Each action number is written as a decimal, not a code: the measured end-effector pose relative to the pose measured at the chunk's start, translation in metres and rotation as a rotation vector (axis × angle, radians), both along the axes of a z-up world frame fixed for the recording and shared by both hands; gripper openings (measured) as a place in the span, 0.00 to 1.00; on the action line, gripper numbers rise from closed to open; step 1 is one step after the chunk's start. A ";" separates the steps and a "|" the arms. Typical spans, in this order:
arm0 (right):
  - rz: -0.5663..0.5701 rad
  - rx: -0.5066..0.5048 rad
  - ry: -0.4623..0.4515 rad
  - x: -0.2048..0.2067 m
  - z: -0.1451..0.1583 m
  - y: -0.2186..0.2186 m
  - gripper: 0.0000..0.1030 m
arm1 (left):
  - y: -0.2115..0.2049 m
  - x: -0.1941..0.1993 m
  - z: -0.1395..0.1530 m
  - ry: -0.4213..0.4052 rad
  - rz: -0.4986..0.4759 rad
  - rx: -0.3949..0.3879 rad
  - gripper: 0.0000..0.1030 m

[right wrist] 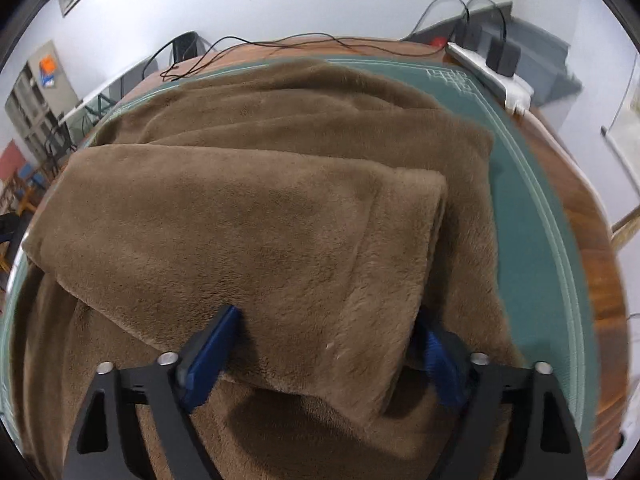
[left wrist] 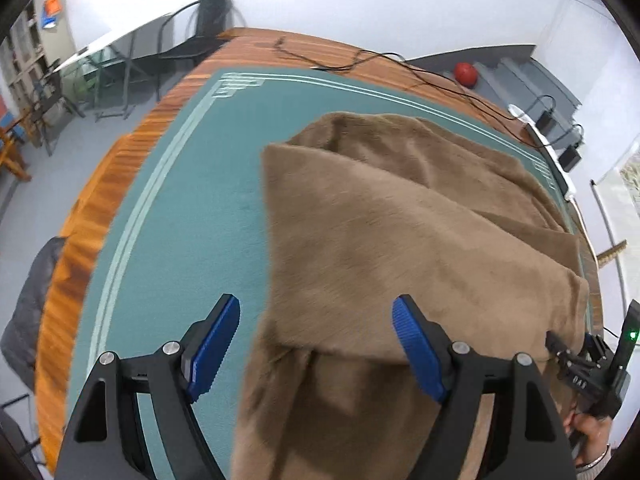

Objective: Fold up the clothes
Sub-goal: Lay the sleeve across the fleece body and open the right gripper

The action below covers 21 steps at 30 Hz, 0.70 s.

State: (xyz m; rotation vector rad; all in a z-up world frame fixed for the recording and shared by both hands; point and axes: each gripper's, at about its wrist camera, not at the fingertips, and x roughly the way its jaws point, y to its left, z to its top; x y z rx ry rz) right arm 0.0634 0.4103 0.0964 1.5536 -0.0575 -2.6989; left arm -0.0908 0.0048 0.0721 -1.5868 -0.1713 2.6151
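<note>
Green mat (left wrist: 168,216); brown garment (right wrist: 248,216) between open jaws

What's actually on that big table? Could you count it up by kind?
Brown fleece garment: 1
Green mat: 1
White power strip: 1
Black plug-in adapters: 2
Black cable: 1, possibly more
Total: 6

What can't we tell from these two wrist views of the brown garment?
- Garment type: the brown fleece is piled in layers in both views, so sleeves and collar are hidden.
- Its near edge: cut off by the bottom edge in both views.
- Right hand-held gripper: one pad is half buried behind the top fold in the right wrist view.
- Wooden table: edge smeared by motion blur, left wrist view.
</note>
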 end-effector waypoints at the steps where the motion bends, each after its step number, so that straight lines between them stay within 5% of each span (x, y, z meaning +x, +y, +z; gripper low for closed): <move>1: 0.004 0.021 0.007 0.000 -0.001 -0.002 0.91 | 0.008 -0.006 -0.003 0.001 -0.015 -0.001 0.80; 12: 0.006 0.060 0.088 0.010 -0.005 -0.008 0.99 | 0.047 -0.045 -0.047 -0.029 -0.093 -0.066 0.81; 21: -0.001 0.049 0.125 0.012 -0.006 -0.009 0.99 | 0.031 -0.047 -0.065 -0.028 -0.046 -0.037 1.00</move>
